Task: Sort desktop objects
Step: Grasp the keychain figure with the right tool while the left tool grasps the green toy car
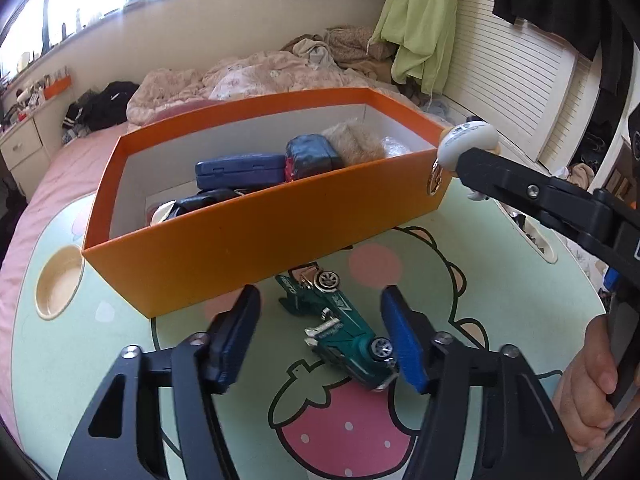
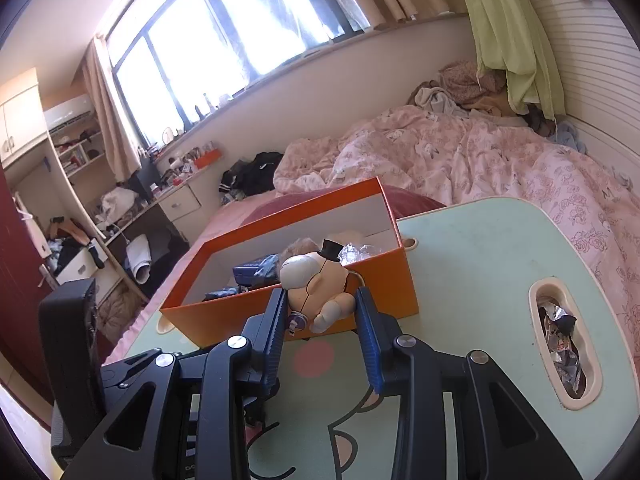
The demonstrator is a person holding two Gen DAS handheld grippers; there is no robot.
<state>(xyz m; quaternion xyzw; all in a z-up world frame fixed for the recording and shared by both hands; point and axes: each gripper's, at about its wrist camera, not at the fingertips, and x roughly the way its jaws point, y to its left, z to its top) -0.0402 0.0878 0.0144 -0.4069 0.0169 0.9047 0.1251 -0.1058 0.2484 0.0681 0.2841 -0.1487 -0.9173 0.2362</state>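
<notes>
Here, from the left wrist, the left gripper (image 1: 320,334) straddles the green toy car (image 1: 340,326) lying just before the orange box (image 1: 248,236), jaws not yet pinching it; from the right wrist, the right gripper (image 2: 322,318) clamps a small figurine (image 2: 316,284) at the box's near wall, presumably to drop it in

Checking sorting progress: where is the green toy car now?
Left wrist view: the green toy car lies on the table, just before the orange box.

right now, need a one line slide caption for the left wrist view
Left gripper straddles a green toy car on the table beside the orange box.
</notes>
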